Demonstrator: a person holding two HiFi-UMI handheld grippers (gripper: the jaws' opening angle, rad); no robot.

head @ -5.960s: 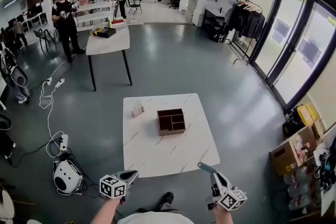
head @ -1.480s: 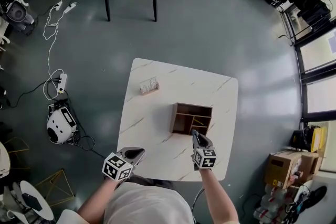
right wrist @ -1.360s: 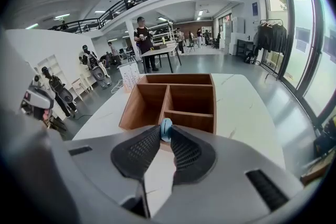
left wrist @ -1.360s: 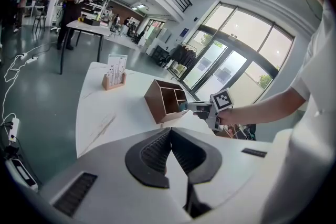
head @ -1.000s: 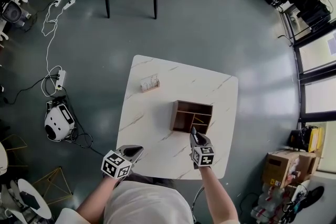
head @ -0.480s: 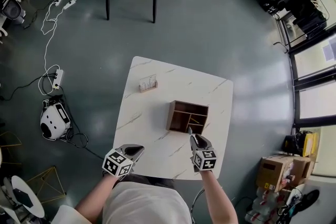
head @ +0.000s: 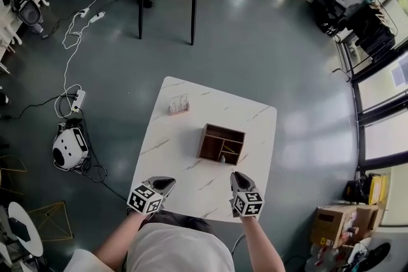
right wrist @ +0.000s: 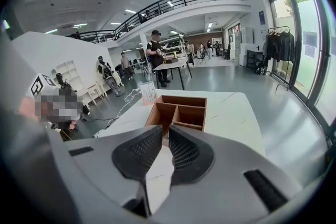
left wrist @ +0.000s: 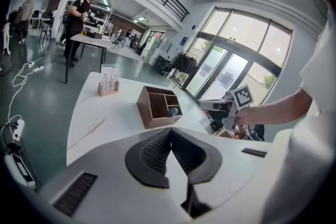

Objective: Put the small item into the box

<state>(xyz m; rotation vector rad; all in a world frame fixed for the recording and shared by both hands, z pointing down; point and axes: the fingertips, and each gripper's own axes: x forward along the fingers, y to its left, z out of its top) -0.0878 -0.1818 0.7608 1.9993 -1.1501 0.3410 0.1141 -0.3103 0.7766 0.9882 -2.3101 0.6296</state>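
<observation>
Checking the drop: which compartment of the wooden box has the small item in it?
The small compartment at the wooden box's near right corner, towards the right gripper; the small item lies there, the other compartments look empty.

The person wears a plain white short-sleeved top (head: 182,250) with loose sleeves that end above the elbow. Just ahead of the top's front edge lies a dark strip, perhaps trousers, too shadowed to tell. Ahead of the top on its left, the left gripper (head: 167,182) is a smooth pale grey moulded shell carrying a white cube with black square markers (head: 145,200). Ahead of the top on its right, the right gripper (head: 235,176) has the same grey shell and a second marker cube (head: 247,204). Both grippers' jaws are lined with black ribbed pads (left wrist: 152,152), and narrow black slots (right wrist: 265,190) are set into the shells.
</observation>
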